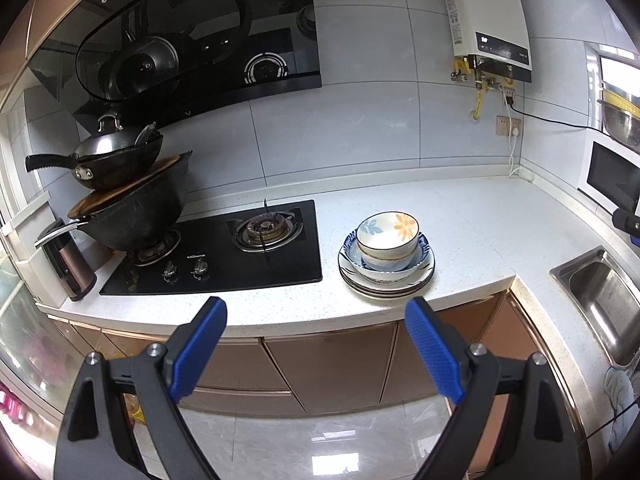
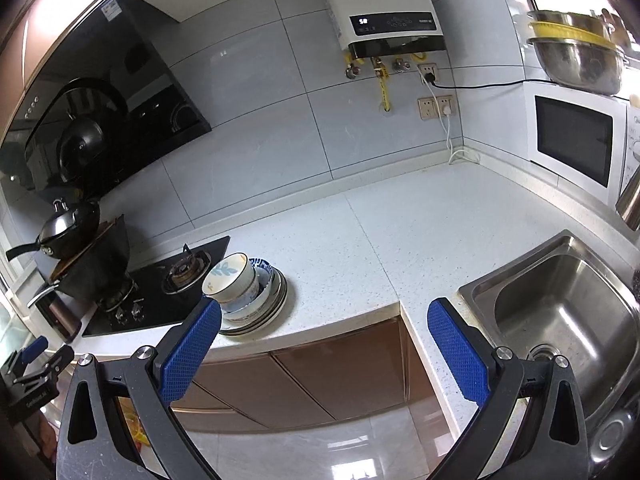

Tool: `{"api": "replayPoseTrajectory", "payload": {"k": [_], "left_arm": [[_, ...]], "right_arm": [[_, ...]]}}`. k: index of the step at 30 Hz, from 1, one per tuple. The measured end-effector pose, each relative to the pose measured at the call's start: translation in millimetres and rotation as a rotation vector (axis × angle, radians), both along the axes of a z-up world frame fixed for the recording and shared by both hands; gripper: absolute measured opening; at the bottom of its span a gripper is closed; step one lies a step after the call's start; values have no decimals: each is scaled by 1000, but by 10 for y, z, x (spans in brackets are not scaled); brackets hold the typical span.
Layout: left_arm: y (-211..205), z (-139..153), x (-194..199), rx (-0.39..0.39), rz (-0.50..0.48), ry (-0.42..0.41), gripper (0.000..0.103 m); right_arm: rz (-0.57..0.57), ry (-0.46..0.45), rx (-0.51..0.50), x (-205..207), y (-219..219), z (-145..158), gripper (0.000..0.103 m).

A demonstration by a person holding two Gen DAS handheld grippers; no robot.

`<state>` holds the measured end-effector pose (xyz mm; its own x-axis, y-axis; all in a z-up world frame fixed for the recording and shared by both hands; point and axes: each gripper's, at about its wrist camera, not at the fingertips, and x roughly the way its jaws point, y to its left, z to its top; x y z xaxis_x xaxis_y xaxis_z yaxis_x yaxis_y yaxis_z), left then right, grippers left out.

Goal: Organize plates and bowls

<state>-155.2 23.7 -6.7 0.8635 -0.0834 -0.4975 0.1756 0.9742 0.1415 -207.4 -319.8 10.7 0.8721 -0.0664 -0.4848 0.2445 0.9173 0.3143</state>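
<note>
A stack of plates (image 1: 386, 284) (image 2: 276, 312) stands on the white counter (image 1: 460, 232) near its front edge, right of the hob. Nested bowls sit on the plates, a blue patterned bowl (image 1: 384, 266) (image 2: 262, 298) below and a white flowered bowl (image 1: 387, 234) (image 2: 228, 276) on top. My left gripper (image 1: 316, 312) hangs open in front of the counter edge, short of the stack, nothing between its blue pads. My right gripper (image 2: 324, 312) is open too, out in front of the counter corner, with the stack just behind its left finger (image 2: 192, 352). The left gripper (image 2: 36, 354) shows at the right wrist view's lower left.
A black gas hob (image 1: 224, 248) with stacked woks (image 1: 128, 208) lies left of the plates. A steel sink (image 2: 568, 316) sits to the right, a microwave (image 2: 576, 140) behind it. Brown cabinet doors (image 1: 332, 368) are below the counter. A kettle (image 1: 68, 264) stands at far left.
</note>
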Motion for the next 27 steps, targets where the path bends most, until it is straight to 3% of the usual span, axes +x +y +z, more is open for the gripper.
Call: {"api": "replayPoseTrajectory", "payload": {"k": [6, 14, 18, 27], "left_arm": [[32, 20, -16, -8, 6, 1, 91], [52, -7, -36, -17, 9, 6, 91], [61, -25, -31, -23, 9, 12, 91], [111, -8, -103, -49, 3, 7, 91]], "right_arm": [[7, 23, -38, 45, 26, 15, 102], [101, 128, -213, 156, 205, 9, 102], [133, 119, -275, 131, 315, 63, 102], [180, 73, -286, 97, 435, 137, 102]]}}
